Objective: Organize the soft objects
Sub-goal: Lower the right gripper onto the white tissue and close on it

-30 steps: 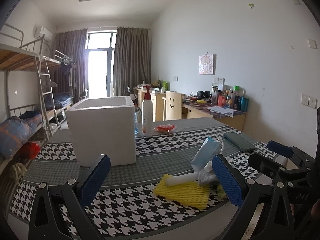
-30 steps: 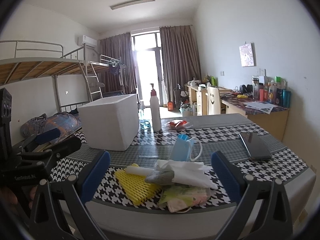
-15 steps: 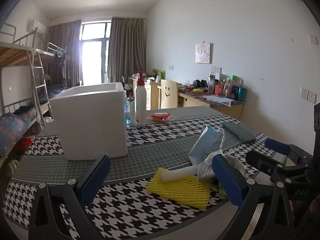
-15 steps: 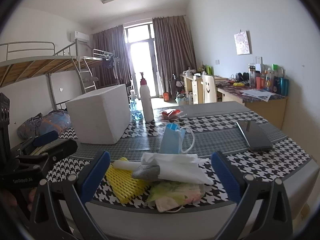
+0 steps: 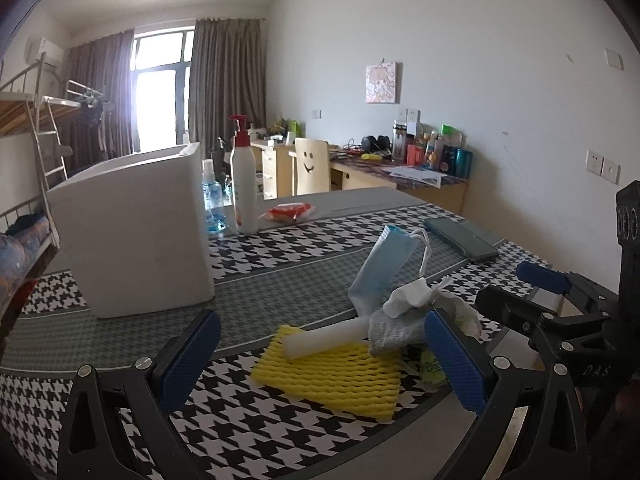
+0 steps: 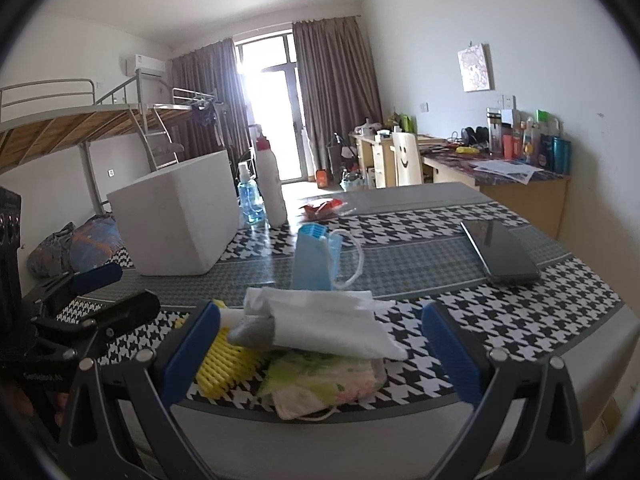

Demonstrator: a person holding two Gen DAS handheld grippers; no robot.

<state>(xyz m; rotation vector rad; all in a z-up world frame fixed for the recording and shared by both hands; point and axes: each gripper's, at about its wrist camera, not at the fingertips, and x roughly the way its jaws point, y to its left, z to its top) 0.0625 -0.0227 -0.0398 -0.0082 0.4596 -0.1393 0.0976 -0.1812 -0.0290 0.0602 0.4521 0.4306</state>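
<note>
Heap of soft items at the near edge of the houndstooth-patterned tablecloth (image 6: 520, 320): yellow foam mesh sleeve (image 5: 332, 376) at the bottom, white foam cylinder (image 5: 324, 338) lying across it, grey knitted cloth (image 5: 394, 328) touching the cylinder's end, crumpled white tissue (image 6: 324, 320) on top, folded blue surgical face mask (image 6: 314, 258) leaning upright just behind, floral-print fabric mask (image 6: 324, 376) under the tissue and overhanging the table edge

Large white foam box (image 5: 132, 236), open-topped: stands well behind and to the left of the heap, probably the destination

Left gripper (image 5: 320, 360): released, blue pads spread wide, nothing between them, facing the heap from its left side

Right gripper (image 6: 316, 352): released likewise, empty, straddling the heap from the near edge

Beyond the heap: black smartphone (image 6: 498, 250) to the right of it; white pump bottle with red top (image 5: 244, 176) and small blue spray bottle (image 6: 250, 196) beside the box

Risks, as judged:
- items overlap, so a pinch may take several at once or drag neighbours off the edge
- the overhanging floral mask looks easy to knock down
- ear loops may snag a pad
- the two grippers sit near each other and could collide
</note>
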